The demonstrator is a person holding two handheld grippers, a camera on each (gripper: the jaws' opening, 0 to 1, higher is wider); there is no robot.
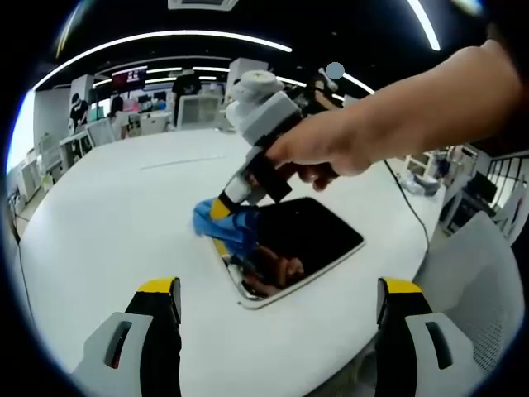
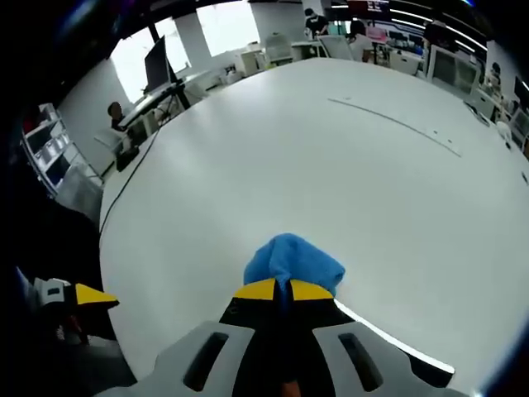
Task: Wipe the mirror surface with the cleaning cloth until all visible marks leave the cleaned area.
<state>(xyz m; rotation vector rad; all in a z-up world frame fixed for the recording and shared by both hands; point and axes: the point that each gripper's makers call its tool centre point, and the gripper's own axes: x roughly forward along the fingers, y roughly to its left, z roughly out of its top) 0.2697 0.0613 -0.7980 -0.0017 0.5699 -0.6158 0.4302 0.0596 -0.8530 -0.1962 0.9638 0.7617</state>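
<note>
left gripper view has the right gripper (image 1: 225,201) pinching the soft blue cloth (image 1: 221,225) on the mirror (image 1: 314,236), a fragile sheet flat on the white surface (image 1: 124,215); left gripper (image 1: 279,299) jaws wide, empty.

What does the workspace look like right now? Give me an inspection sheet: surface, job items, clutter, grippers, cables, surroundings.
Surface: white table, broad and round-edged, with a thin seam line across it.
Job's things: mirror lies flat near the table edge, dark and reflective; marks cannot be judged. Blue cleaning cloth sits bunched at the mirror's far corner.
Clutter: nothing seen on the table.
Grippers: right gripper is shut on the cleaning cloth, pressing it at the mirror; a hand holds it. Left gripper is open, holding nothing, hovering short of the mirror.
Cables: a dark cable runs over the table edge.
Surroundings: office with desks, monitors, ceiling light strips, people in the background.
</note>
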